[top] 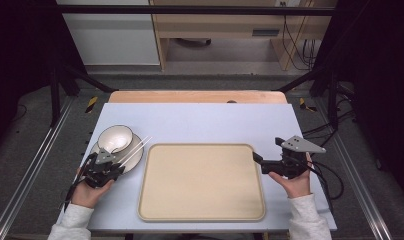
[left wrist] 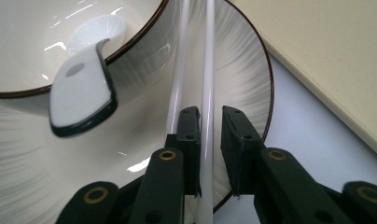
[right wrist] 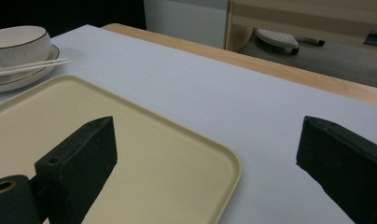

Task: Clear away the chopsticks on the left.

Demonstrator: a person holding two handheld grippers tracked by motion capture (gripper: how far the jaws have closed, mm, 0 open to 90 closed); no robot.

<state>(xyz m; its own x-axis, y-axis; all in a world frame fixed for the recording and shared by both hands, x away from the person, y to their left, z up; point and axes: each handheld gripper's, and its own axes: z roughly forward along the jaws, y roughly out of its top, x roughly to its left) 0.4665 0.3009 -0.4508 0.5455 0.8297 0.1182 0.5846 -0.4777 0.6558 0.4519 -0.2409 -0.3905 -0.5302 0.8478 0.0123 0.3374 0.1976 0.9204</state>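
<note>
Between the left tongs [left wrist: 210, 128], one chopstick [left wrist: 206, 93] lies on the plate [left wrist: 252, 79].

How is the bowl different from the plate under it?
The bowl is deep with tall sides; the plate is flat and wider. The bowl holds a white spoon; the plate carries two white chopsticks across it, one between the left gripper's jaws. Both are white with dark rims.

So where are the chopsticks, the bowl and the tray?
chopsticks [left wrist: 206, 70], left gripper view, shaft of the right stick
bowl [top: 115, 138], high view, inside bottom
tray [top: 202, 182], high view, bare floor
</note>
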